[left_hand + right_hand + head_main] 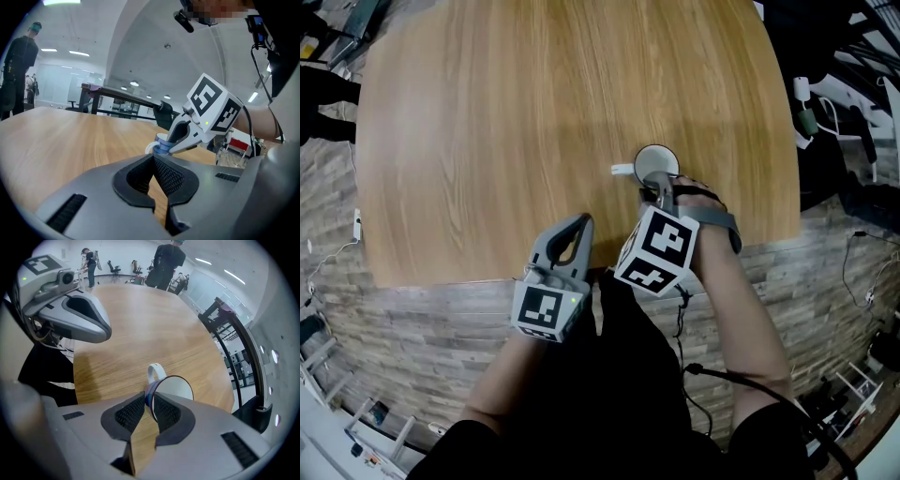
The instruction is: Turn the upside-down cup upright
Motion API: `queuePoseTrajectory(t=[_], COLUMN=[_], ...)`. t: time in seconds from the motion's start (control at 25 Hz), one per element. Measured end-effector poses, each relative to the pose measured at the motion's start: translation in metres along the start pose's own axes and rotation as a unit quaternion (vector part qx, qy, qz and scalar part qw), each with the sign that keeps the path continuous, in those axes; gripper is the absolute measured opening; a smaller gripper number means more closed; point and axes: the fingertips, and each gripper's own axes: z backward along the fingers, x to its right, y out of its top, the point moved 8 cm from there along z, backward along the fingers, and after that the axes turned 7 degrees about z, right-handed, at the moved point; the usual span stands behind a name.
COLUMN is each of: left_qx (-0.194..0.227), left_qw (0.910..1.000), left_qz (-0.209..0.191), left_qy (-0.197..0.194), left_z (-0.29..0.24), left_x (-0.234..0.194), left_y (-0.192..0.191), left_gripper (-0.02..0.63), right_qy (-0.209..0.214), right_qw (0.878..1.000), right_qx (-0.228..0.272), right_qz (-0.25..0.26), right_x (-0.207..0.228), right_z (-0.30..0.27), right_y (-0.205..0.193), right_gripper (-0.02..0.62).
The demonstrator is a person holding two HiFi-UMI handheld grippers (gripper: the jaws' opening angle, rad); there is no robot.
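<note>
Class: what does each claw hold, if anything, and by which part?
The right claw grips the cup by its rim, beside the handle. The left claw is shut, holding nothing.

Big light-wood table with a curved near edge. Grey-brown plank-pattern floor under it. Far side is an open office: ceiling strip lights, black-framed desk, office chairs, person standing.

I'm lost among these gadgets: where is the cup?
In the head view, the cup is at the table's near edge, right of centre, its wall pinched by the right gripper.
</note>
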Motion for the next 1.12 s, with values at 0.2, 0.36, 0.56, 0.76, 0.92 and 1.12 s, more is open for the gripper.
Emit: queuePoseTrajectory(t=[0.2, 0.36, 0.56, 0.76, 0.92, 1.12], left_qx=[-0.005, -0.006, -0.004, -0.006, -0.007, -0.010], left_qw=[0.9999, 0.9997, 0.9993, 0.9992, 0.9993, 0.9994], left_qz=[0.000, -0.018, -0.027, -0.026, -0.022, -0.011], left_qy=[-0.009, -0.018, -0.024, -0.028, -0.031, -0.032], left_z=[-0.003, -0.016, -0.034, -0.049, -0.059, -0.061], left_x=[0.004, 0.001, -0.009, -0.016, -0.017, -0.017], left_y=[0.000, 0.003, 0.010, 0.010, 0.005, -0.002], left_gripper=[-0.002, -0.003, -0.003, -0.003, -0.003, -0.003], right_qy=[0.011, 0.027, 0.014, 0.010, -0.016, -0.021], right_qw=[0.999, 0.998, 0.999, 0.999, 0.999, 0.997], right_qx=[-0.023, -0.029, -0.018, 0.004, 0.020, 0.074], right_qz=[0.029, 0.039, 0.034, 0.035, 0.027, -0.027], right_x=[0.002, 0.004, 0.003, 0.000, -0.005, -0.006], right_z=[-0.003, -0.008, -0.009, -0.008, -0.008, 0.000], right_y=[0.001, 0.000, 0.003, -0.004, -0.011, -0.019], right_gripper=[0.061, 0.063, 0.063, 0.057, 0.054, 0.054])
